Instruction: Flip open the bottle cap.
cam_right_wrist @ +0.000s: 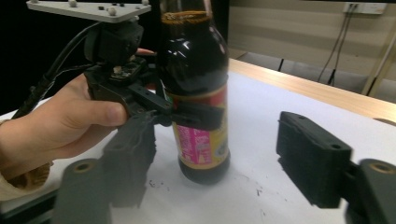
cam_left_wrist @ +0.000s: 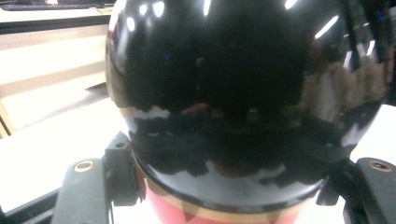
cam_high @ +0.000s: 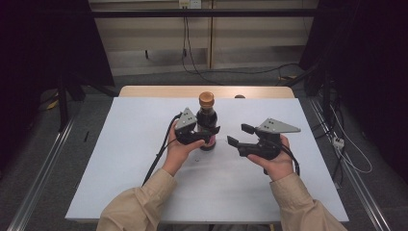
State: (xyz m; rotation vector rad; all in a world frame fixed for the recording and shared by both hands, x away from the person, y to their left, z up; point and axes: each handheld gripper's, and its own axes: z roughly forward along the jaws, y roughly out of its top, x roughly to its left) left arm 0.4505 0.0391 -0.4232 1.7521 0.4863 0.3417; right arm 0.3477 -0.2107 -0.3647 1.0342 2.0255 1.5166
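Two grippers are at work over the white sheet (cam_high: 144, 159) that covers the table, and one dark bottle (cam_high: 207, 120) stands between them. The bottle is upright, near the far edge of the sheet and about midway between its left and right edges, its base on the white surface. It has a tan cap (cam_high: 206, 98) and a red and pink label (cam_right_wrist: 201, 135) round its lower half. The left gripper (cam_high: 210, 131) comes at it from the left, and its jaws are clamped on the body of the bottle, just above the label; in the left gripper view the glossy black glass bulges right up between the two black jaws. The left hand (cam_high: 181, 149) wraps the tool from below. The right gripper (cam_high: 239, 134) hovers just to the right of the bottle, clear of it, pointing leftward toward it. Its jaws are apart with nothing between them, the bottle standing beyond them in the right gripper view. The right hand (cam_high: 275, 161) holds it above the sheet, nearer the right edge.
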